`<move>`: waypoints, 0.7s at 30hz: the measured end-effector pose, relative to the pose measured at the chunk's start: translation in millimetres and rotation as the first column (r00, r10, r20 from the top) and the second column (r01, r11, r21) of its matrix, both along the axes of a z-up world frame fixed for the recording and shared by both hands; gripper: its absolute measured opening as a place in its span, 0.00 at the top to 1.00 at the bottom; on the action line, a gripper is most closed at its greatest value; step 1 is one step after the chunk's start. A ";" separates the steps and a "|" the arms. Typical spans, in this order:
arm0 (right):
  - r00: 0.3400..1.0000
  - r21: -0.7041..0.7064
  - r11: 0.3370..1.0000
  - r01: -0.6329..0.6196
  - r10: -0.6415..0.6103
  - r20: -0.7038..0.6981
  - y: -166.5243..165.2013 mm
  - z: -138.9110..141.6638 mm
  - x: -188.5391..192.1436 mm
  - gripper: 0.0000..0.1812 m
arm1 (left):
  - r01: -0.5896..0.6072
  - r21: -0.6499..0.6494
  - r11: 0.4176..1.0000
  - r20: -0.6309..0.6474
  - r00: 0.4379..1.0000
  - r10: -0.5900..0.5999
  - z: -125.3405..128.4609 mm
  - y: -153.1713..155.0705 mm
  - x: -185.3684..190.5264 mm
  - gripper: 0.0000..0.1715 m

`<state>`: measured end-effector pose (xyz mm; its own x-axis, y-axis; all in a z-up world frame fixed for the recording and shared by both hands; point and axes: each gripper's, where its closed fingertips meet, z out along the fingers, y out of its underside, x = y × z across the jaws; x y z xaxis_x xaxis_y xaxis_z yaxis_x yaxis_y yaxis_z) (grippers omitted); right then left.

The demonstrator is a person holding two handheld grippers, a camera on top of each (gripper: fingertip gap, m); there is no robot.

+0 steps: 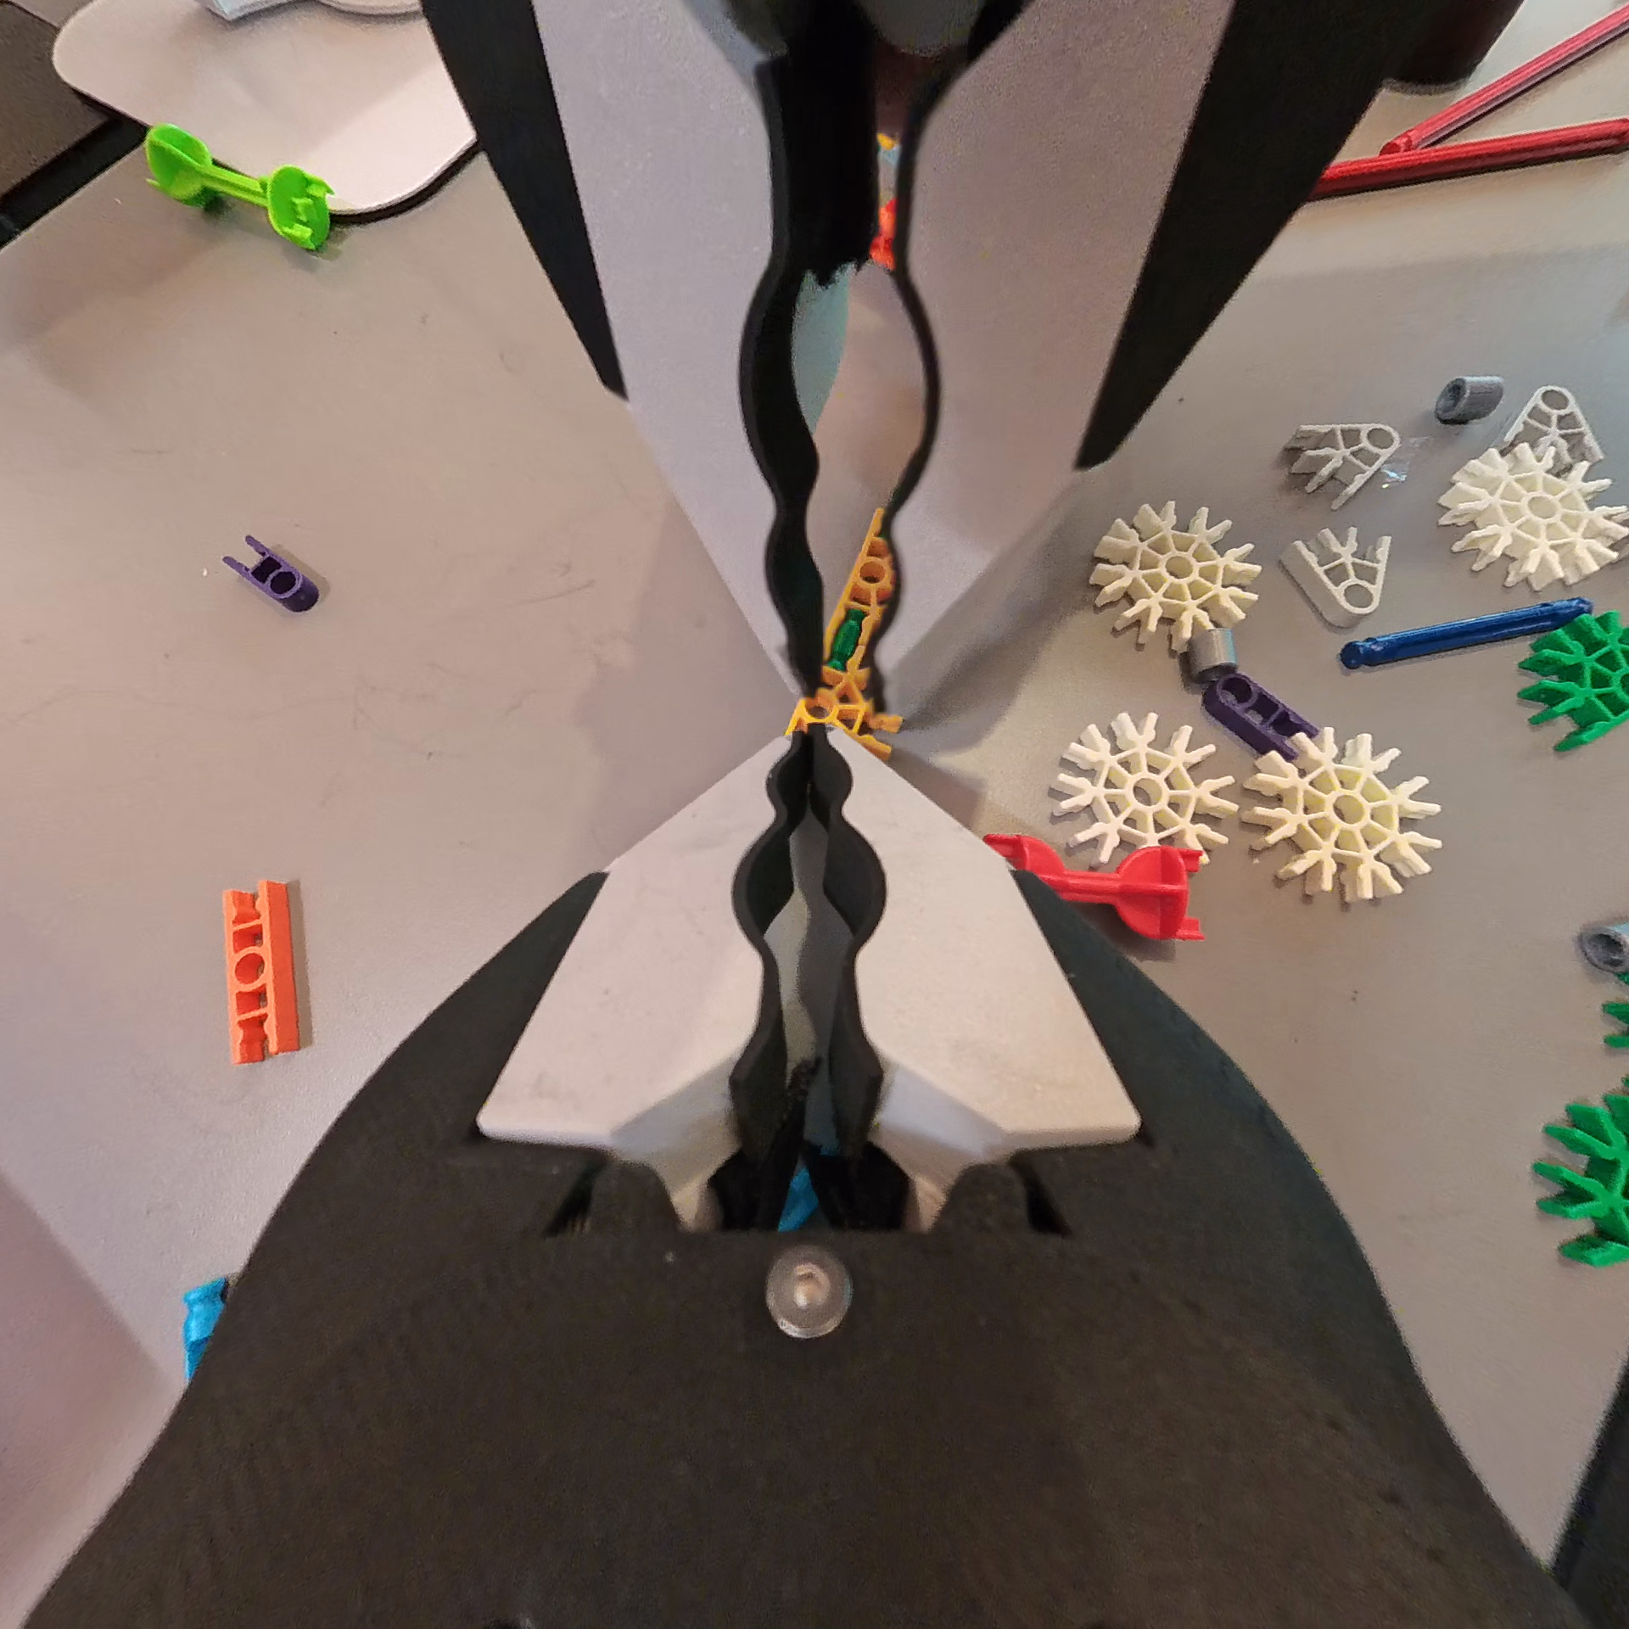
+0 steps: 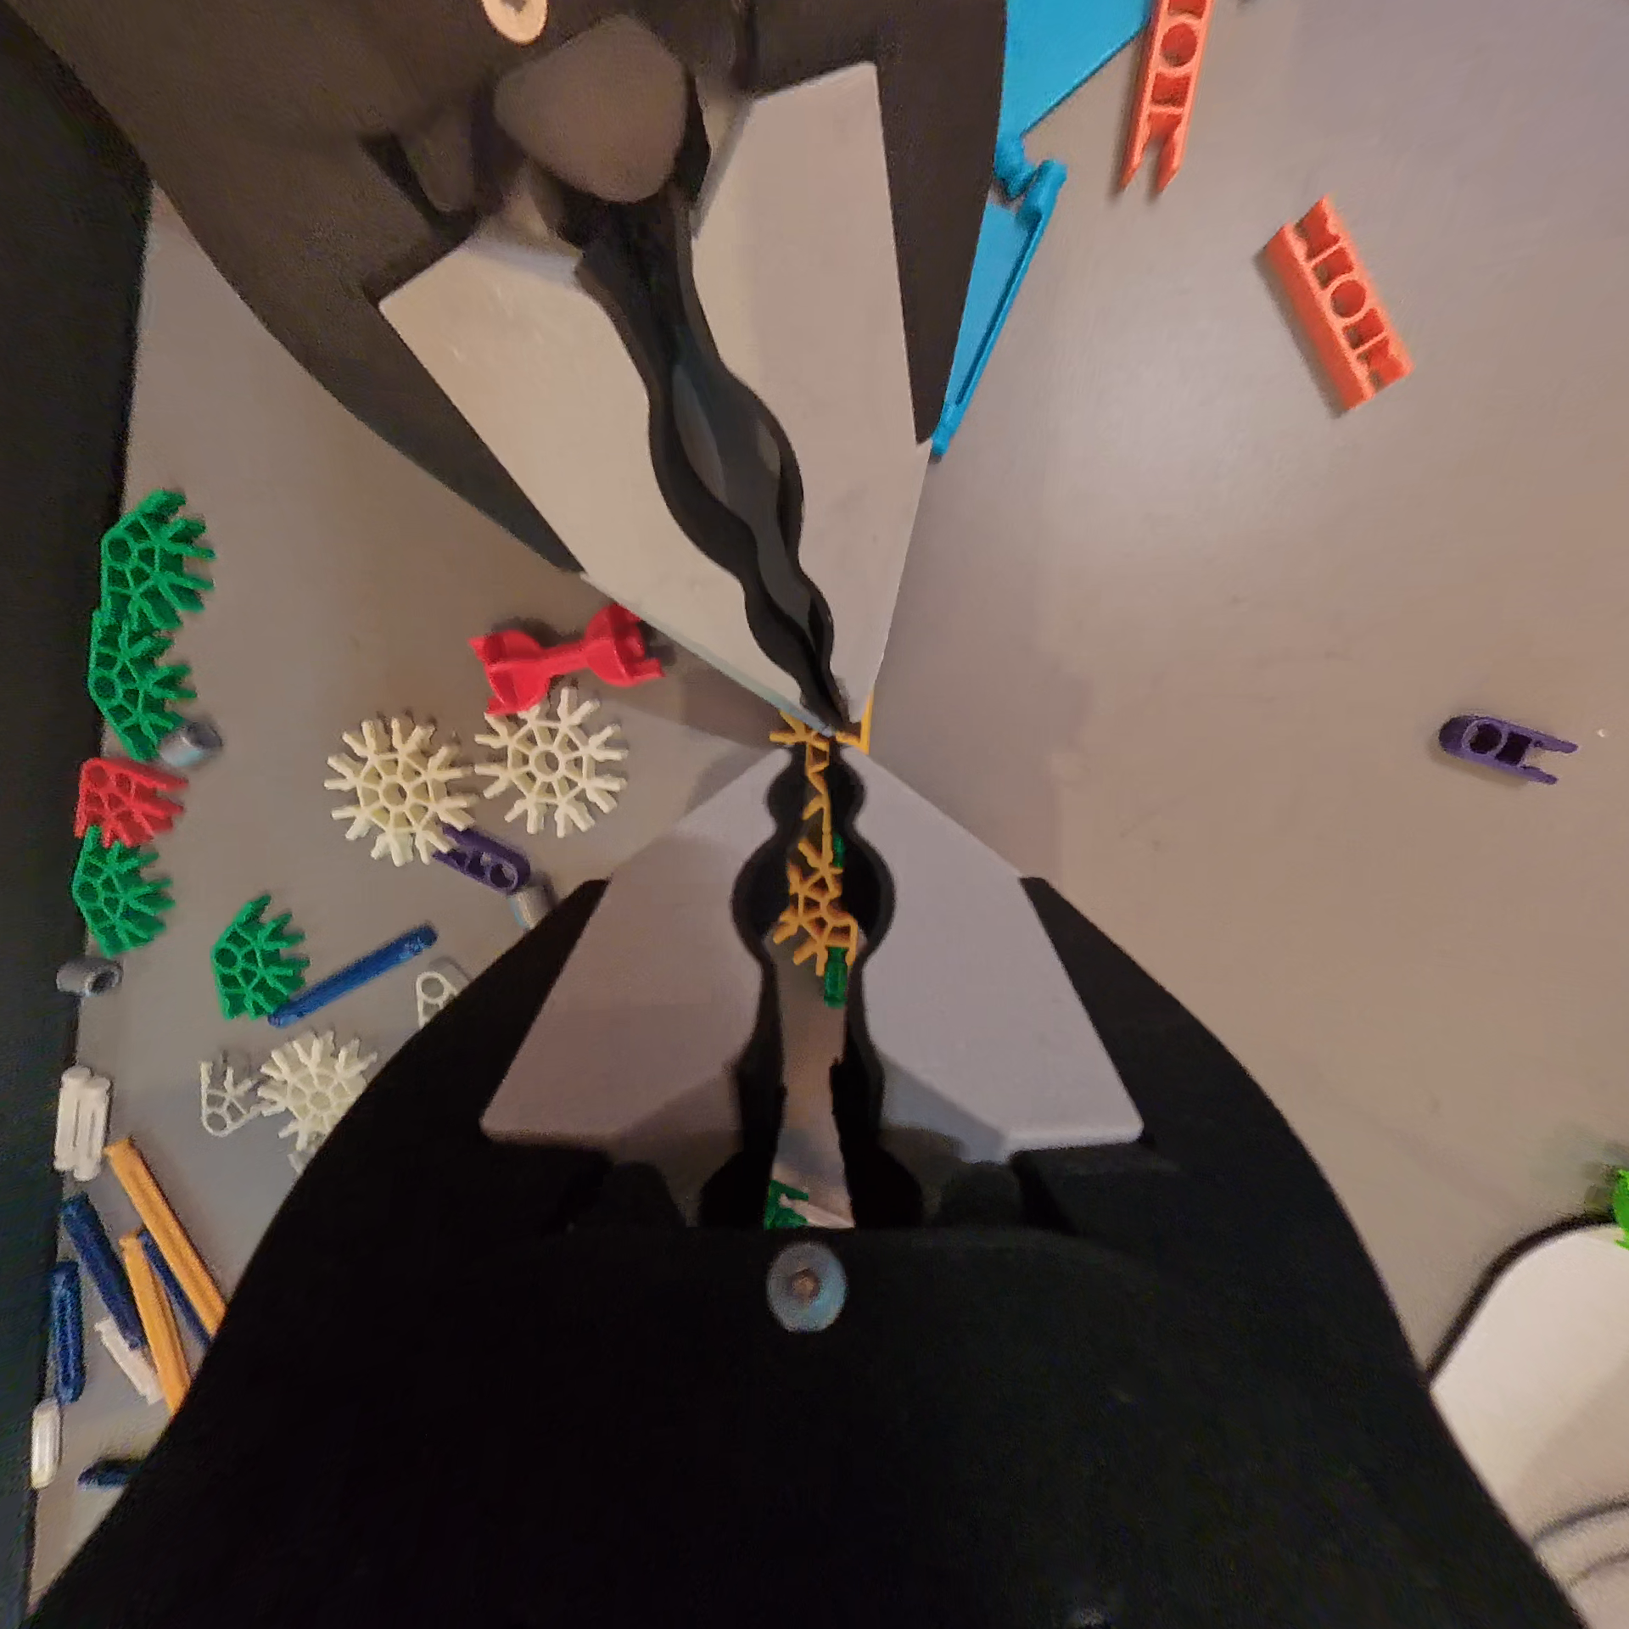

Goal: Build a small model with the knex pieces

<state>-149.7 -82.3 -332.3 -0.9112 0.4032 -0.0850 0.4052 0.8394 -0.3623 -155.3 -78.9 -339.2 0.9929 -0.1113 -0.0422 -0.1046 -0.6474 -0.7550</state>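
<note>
Above the grey worktop [image 1: 441,705], mid-air: the two claws meet tip to tip, with one small build between them.

- Left claw [image 1: 807,758]: fingers drawn together, tips pinching the near corner of the yellow connector assembly [image 1: 868,573].
- Right claw [image 2: 815,776]: closed on the same assembly. In the right wrist view the yellow lattice runs lengthwise between its wavy pads, well inside the grip.
- Short green rod [image 1: 848,636] sits in the yellow assembly, joining two yellow connectors; it is partly hidden by the pads. Whether the joints are fully seated cannot be told.
- Assembly looks clear of the worktop and is carried only by the claws.

Loose on the worktop, untouched:
- white snowflake connectors [image 1: 1172,573] near the claws
- a short red rod [image 1: 1119,877] just beside them
- a blue rod [image 1: 1463,630]
- green fan connectors [image 2: 150,573] along the edge
- purple clip [image 1: 278,577], orange strip [image 1: 262,970] and lime-green rod [image 1: 238,181], well apart on the other side
</note>
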 end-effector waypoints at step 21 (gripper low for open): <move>0.987 -0.032 0.989 0.145 -0.142 0.070 7.1 -2.7 -3.0 0.99 | -0.049 -0.027 0.998 0.141 0.989 0.053 5.4 -15.0 -10.4 1.00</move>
